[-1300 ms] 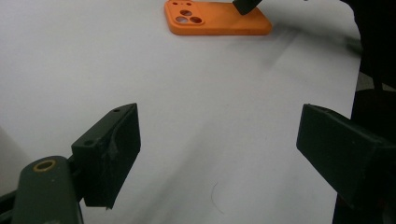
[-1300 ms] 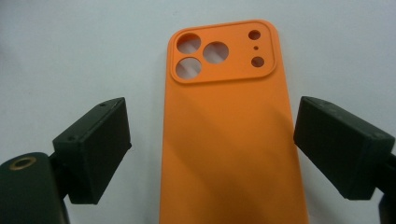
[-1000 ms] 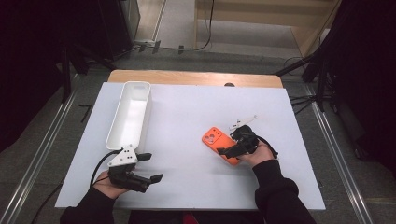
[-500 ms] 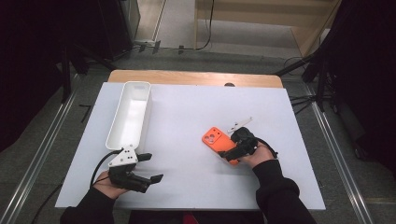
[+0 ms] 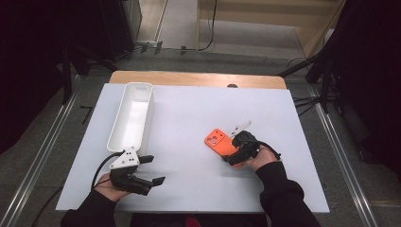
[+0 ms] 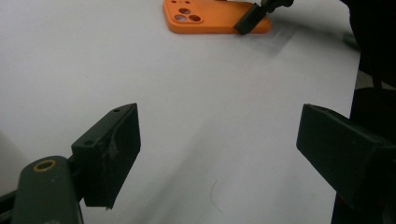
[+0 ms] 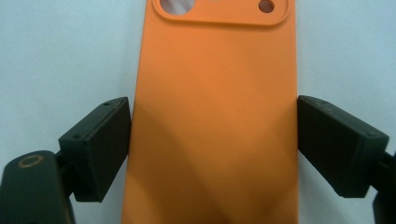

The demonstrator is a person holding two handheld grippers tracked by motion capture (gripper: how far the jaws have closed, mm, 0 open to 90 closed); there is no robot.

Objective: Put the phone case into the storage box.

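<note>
An orange phone case [image 5: 218, 142] lies flat on the white table [image 5: 189, 109], back side up with its camera cutouts toward the far left. My right gripper [image 5: 231, 152] straddles its near end. In the right gripper view the two black pads [image 7: 100, 149] sit flush against the long edges of the case [image 7: 215, 93], gripping it. My left gripper [image 5: 153, 169] rests near the front left edge, held by a hand, its jaws wide apart over bare table [image 6: 210, 116] with nothing between them. From there the case [image 6: 210, 23] lies far ahead.
A long white tray [image 5: 115, 127] stands at the left, running front to back, just beyond my left gripper. A wooden strip [image 5: 198, 79] borders the table's far edge. Dark stands and cables surround the table.
</note>
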